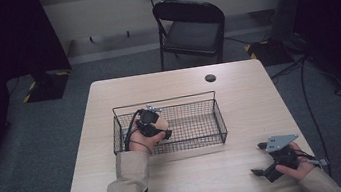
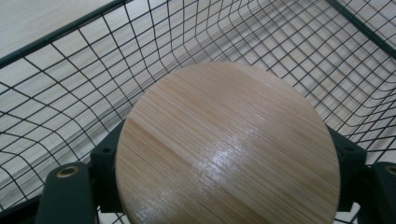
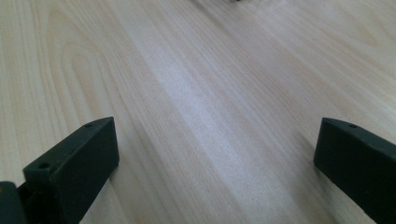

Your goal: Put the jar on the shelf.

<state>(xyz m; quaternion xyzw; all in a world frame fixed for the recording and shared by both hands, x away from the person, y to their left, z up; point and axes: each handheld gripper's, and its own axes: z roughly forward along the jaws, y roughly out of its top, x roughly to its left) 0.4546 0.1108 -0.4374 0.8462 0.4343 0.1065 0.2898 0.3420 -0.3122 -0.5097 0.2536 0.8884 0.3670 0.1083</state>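
In basket (image 1: pixel 219 114), L tongs (image 2: pixel 224 186) grip disc (image 2: pixel 229 144).

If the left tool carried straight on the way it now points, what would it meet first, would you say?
Most likely the basket. The left tool, shut on a round wooden disc, points into the wire mesh, which spreads right behind the disc. Whether floor or side wall comes first is hard to judge, since depth is unclear.
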